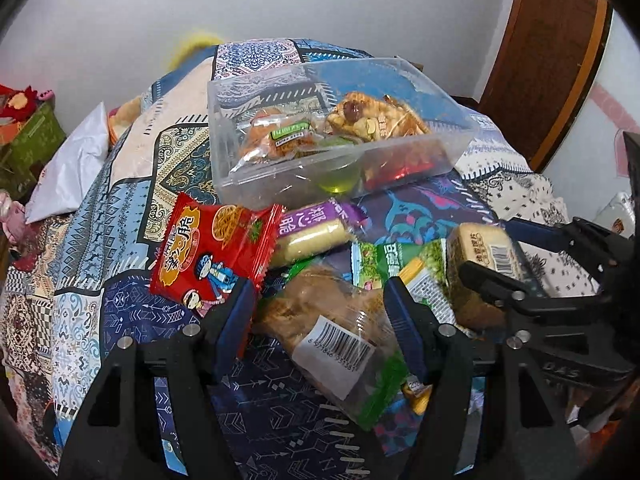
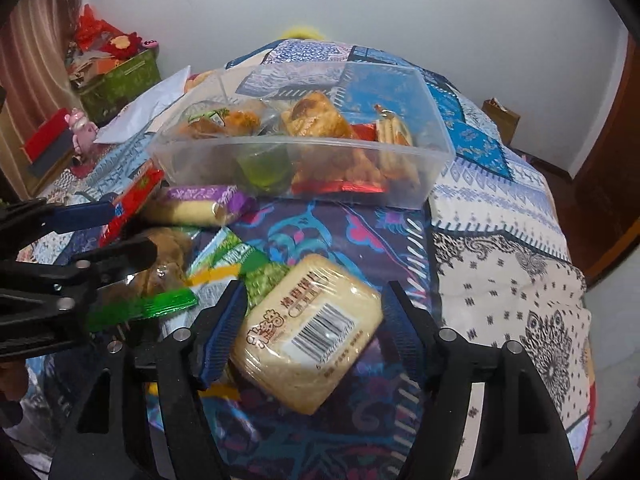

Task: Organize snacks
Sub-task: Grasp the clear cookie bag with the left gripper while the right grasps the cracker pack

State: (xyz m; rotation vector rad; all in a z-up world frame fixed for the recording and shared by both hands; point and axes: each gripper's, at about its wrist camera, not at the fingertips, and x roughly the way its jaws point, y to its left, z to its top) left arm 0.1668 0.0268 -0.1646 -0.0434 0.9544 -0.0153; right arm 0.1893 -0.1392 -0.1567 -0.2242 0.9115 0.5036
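Bin [image 2: 432, 152] partly filled — five-odd packets left on the quilt [image 2: 500, 248]. Left gripper [image 1: 320, 300] spread around brown pastry [image 1: 332, 320], right gripper [image 2: 312, 316] spread around bread pack [image 2: 308, 332] — neither clamped.

A patchwork quilt [image 2: 500, 208] covers the bed. Behind it stands a plain pale wall [image 2: 400, 12], a brown wooden door [image 1: 548, 60] at right, a pinkish curtain [image 2: 36, 60] at left.

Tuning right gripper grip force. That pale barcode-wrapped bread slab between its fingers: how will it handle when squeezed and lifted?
The bread slab looks thick and blocky, so probably holds shape rather than flopping. Glossy clear wrap suggests slip against the right gripper, whose jaws stand open around it. It's likely light, crushable toast: squeeze moderately.
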